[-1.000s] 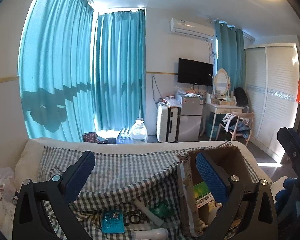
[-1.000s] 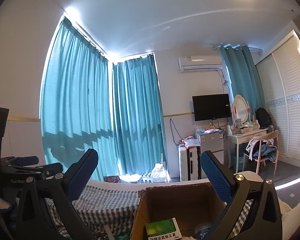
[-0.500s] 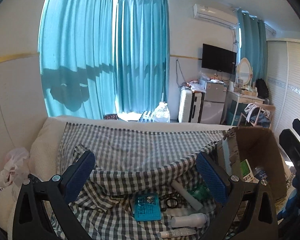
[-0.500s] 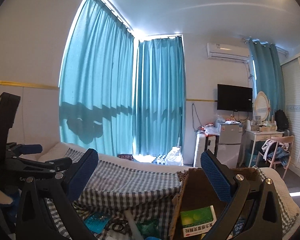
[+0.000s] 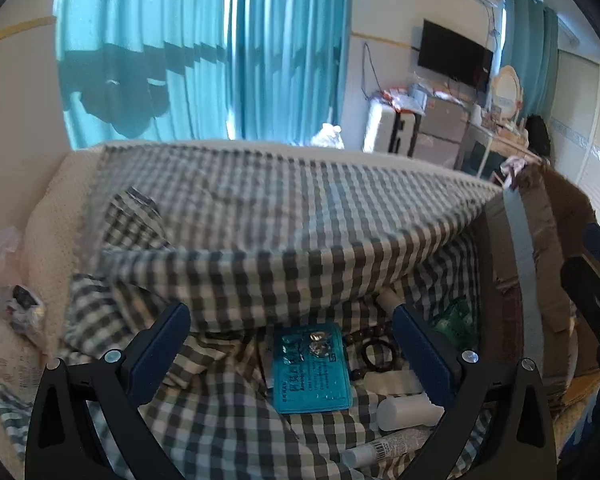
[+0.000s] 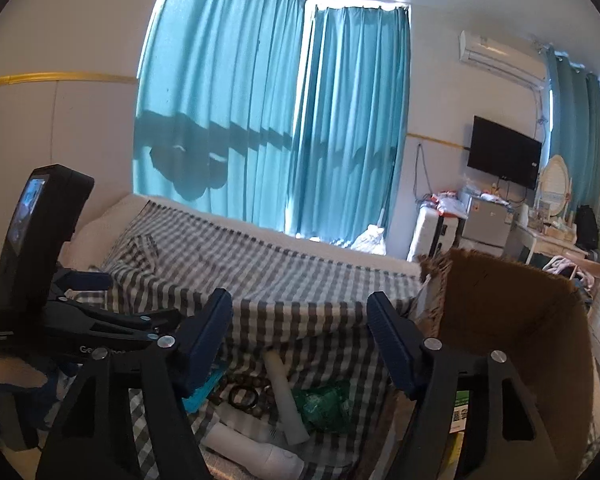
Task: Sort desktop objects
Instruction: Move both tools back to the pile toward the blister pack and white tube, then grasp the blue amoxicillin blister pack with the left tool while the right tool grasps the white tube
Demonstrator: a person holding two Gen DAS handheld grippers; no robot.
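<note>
The left gripper (image 5: 290,344) is standing wide with nothing between its pads, pointing down over the teal blister pack (image 5: 310,368) lying just beyond it at lower centre. Dark bead bracelets (image 5: 376,354) and white tubes (image 5: 408,410) are lying to the right, crowding against the cardboard box (image 5: 540,240) wall at the right edge. The right gripper (image 6: 300,340) is closing its jaws on nothing, hanging over a white tube (image 6: 286,400) and green packet (image 6: 324,402) low in frame. Open checked cloth (image 6: 260,272) is spreading above toward the curtains.
</note>
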